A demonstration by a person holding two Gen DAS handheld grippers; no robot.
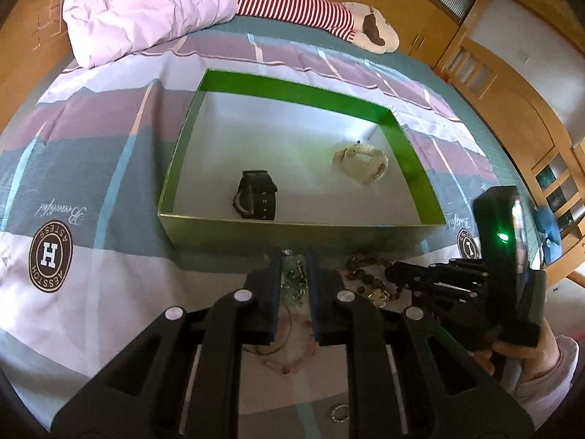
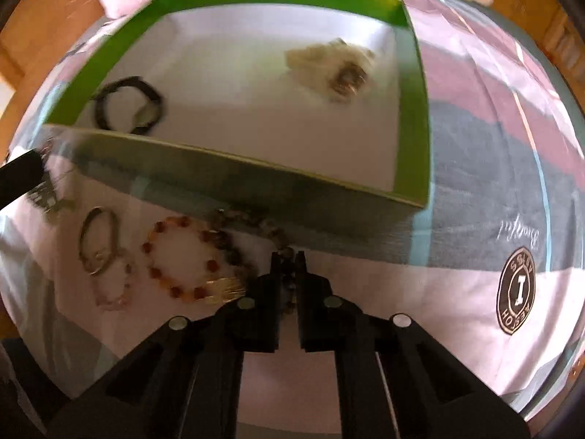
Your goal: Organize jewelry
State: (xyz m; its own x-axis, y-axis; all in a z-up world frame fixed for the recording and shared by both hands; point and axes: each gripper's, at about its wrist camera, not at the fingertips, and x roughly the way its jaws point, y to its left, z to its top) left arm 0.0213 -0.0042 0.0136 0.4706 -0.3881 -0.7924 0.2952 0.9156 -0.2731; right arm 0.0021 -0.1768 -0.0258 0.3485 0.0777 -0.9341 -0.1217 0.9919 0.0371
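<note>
A green box (image 1: 292,89) with a white floor stands on the bed and holds a black watch (image 1: 256,199) and a cream watch (image 1: 362,162). Just before the box's near wall, my left gripper (image 1: 295,256) is shut on a silver-green chain piece (image 1: 297,281). To its right, my right gripper (image 2: 289,256) points steeply down, shut on a dark bead bracelet (image 2: 252,226) lying against the box's near wall (image 2: 256,190). An amber bead bracelet (image 2: 182,256), a silver bangle (image 2: 98,241) and a pink bead bracelet (image 2: 113,292) lie on the sheet to its left.
A pink pillow (image 1: 146,11) and a striped plush toy (image 1: 299,3) lie at the bed's far end. Wooden cabinets (image 1: 512,109) line the right side. A small ring (image 1: 338,412) lies on the sheet near me. A hand (image 1: 526,351) holds the right gripper.
</note>
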